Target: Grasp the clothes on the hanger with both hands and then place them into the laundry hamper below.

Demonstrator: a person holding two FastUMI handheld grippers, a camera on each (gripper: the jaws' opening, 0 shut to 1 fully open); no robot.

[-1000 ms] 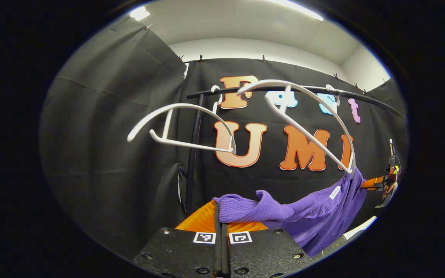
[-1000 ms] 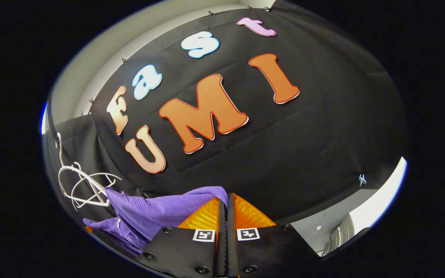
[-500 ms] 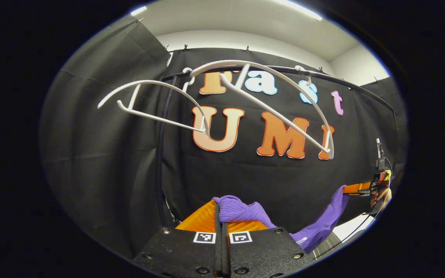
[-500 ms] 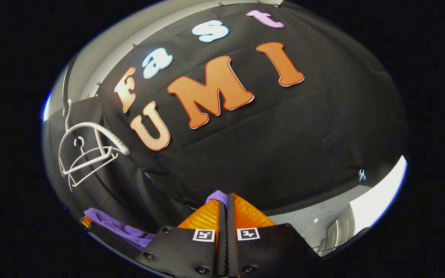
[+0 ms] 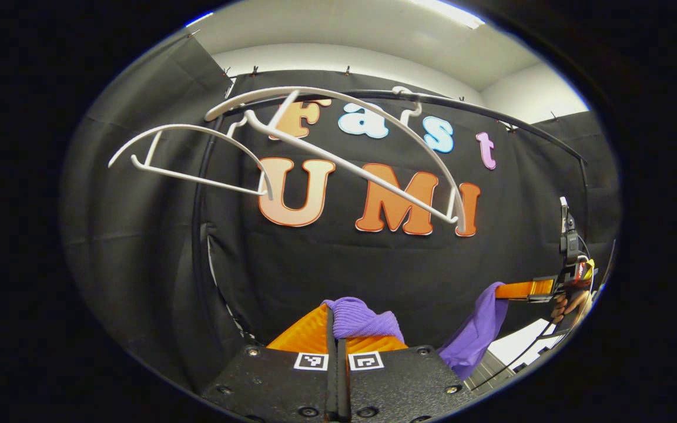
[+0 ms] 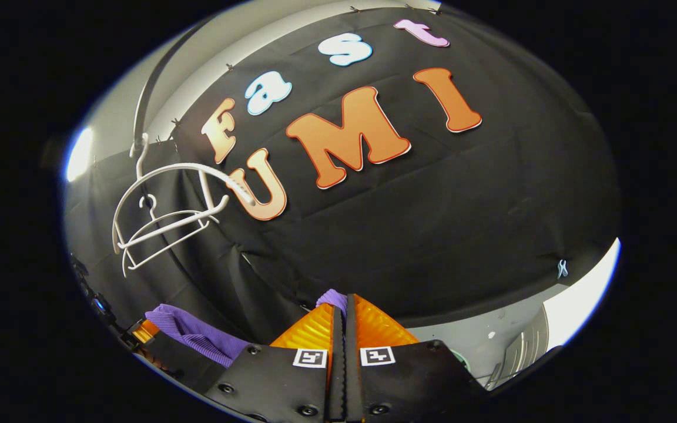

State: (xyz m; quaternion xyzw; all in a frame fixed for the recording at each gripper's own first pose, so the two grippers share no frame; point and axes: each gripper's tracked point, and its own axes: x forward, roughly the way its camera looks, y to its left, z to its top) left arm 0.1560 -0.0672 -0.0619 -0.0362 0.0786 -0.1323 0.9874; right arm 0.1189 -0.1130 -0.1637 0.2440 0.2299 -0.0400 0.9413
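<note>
A purple knit garment [image 5: 472,335] is coming away from the rack, and the white hanger [image 5: 350,147] that carried it a second ago is hanging bare from the black rail [image 5: 491,114], beside a second empty hanger [image 5: 191,158]. In the left gripper view, the left hand-held gripper [image 5: 337,320] is pinching a bunched fold of the purple knit between its closed orange fingers [image 5: 306,335], while the right hand-held gripper [image 5: 529,289], farther off at the right edge, is gripping the other end of the cloth, with a hand [image 5: 570,302] behind it. The right gripper view is showing the same clamp from its own side, a tuft of purple caught at the tips of the right hand-held gripper [image 6: 339,305]. The garment is now sagging between the two tools, clear of the hanger. The removal appears done; the lowering into the hamper, somewhere below, seems to be next.
</note>
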